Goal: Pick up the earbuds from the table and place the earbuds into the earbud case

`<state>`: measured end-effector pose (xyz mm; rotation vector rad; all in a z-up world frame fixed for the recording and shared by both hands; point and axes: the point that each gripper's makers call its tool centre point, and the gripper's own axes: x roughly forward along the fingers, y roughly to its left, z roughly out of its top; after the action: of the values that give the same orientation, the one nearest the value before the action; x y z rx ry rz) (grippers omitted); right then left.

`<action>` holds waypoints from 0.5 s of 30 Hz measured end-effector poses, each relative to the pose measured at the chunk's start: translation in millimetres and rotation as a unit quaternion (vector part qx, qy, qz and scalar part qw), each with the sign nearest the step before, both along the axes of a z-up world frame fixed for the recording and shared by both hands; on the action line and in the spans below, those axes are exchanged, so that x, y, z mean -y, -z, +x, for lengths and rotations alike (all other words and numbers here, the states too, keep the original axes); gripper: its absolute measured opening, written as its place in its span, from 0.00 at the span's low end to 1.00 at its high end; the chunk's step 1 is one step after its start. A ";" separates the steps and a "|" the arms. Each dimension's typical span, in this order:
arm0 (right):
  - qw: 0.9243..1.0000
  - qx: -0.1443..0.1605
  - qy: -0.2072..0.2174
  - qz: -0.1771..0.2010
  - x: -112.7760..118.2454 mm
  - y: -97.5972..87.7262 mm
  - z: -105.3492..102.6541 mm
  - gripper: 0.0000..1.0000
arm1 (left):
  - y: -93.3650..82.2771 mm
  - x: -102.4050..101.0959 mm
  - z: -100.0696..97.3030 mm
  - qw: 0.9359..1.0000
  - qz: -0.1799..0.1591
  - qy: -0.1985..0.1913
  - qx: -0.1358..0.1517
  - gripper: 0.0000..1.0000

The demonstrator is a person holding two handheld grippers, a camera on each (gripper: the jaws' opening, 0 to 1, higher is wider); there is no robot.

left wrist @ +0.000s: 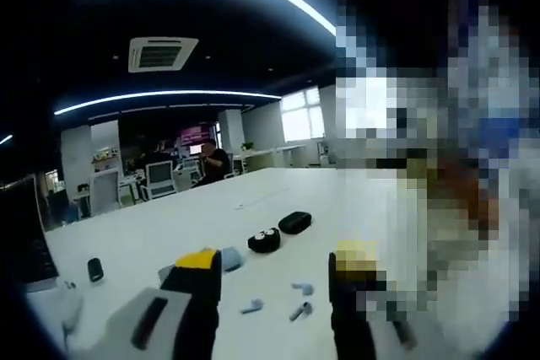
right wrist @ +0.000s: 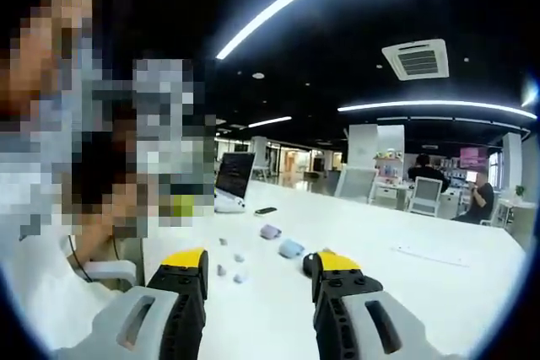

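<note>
In the left gripper view, the left gripper [left wrist: 274, 271] is held above the white table [left wrist: 194, 217] with its yellow-tipped jaws spread wide and nothing between them. Framed between those jaws, two pale blue earbuds [left wrist: 301, 301] are seen lying on the table, and a third pale blue earbud [left wrist: 251, 306] lies just to their left. Beyond the earbuds, an open black earbud case [left wrist: 264, 240] is set on the table, and a closed black case [left wrist: 294, 222] lies just beside it on the far side. A pale blue case [left wrist: 229, 258] is partly hidden behind the left jaw, near the open black earbud case. A small dark object [left wrist: 95, 269] stands well apart from that case, toward the table's near edge.

In the right gripper view, the right gripper [right wrist: 257, 263] is likewise held with its jaws spread and empty. Small pale earbuds [right wrist: 231, 267] are scattered on the table between the jaws, and beyond them a light blue case [right wrist: 290, 248] and a lilac case [right wrist: 270, 231] are seen. A laptop [right wrist: 231, 180] stands farther back on the table.
</note>
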<state>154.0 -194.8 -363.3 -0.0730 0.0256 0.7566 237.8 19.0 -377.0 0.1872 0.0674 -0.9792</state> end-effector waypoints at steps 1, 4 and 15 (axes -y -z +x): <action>1.000 -0.003 0.000 0.001 0.1 1.5 1.0 0.48 | 0.8 -1.1 0.6 1.000 0.002 0.000 -0.002 0.51; 1.000 -0.008 0.000 0.000 0.1 4.7 2.7 0.47 | 2.9 -6.3 5.7 1.000 0.017 -0.005 0.001 0.47; 1.000 -0.006 0.003 -0.003 1.5 3.3 2.9 0.47 | 11.9 -8.5 65.4 0.998 0.058 0.009 -0.029 0.52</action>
<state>156.9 -196.3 -366.6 -0.0743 0.0402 0.7516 303.1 27.5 -388.9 0.2670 0.1755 -0.9997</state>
